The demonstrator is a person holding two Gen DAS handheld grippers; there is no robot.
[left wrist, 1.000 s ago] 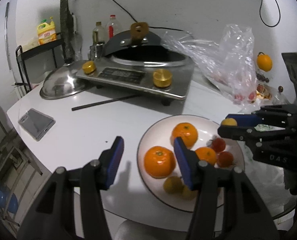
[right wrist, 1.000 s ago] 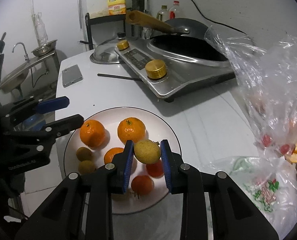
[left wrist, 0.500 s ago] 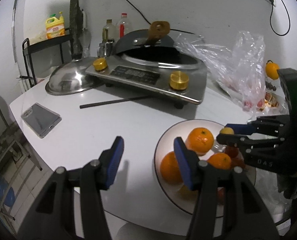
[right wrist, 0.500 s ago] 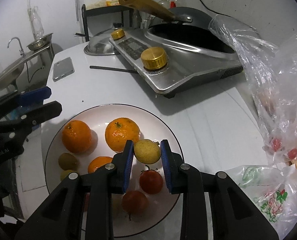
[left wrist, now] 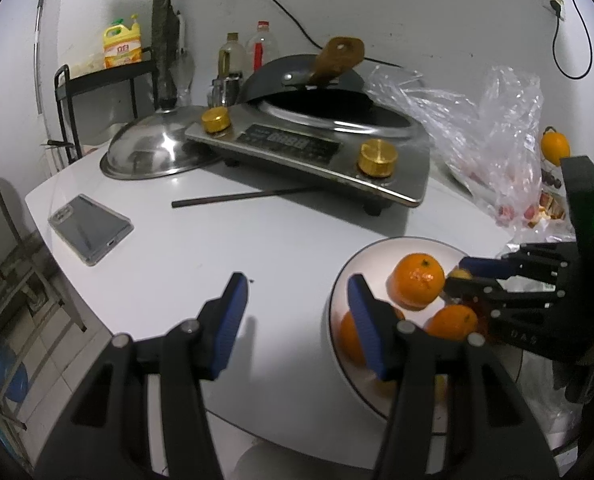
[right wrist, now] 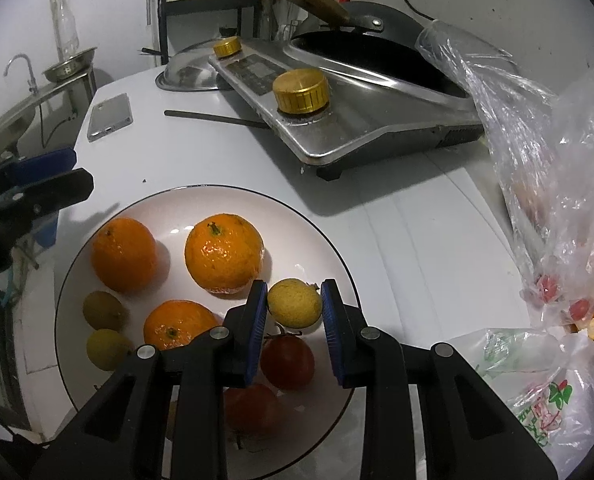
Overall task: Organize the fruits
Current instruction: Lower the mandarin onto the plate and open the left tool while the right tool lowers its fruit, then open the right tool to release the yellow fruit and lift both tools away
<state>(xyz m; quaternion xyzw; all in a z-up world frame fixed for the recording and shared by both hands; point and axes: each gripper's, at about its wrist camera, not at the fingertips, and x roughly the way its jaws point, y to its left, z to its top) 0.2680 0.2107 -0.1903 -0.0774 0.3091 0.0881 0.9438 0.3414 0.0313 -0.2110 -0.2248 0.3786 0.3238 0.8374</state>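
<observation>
The small yellow fruit (right wrist: 294,307) sits clamped in the right gripper (right wrist: 294,312), just above the plate (right wrist: 317,240) of oranges on the table (right wrist: 397,232). The left gripper (left wrist: 297,312) hangs empty, jaws apart, at the plate's left.

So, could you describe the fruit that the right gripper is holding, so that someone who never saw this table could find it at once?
Find the white plate on the table in front of the steel cooker. Above its right side, the right gripper pinches a small yellow fruit between blue pads. It is paler and smaller than the oranges, and it is the only fruit held.
</observation>
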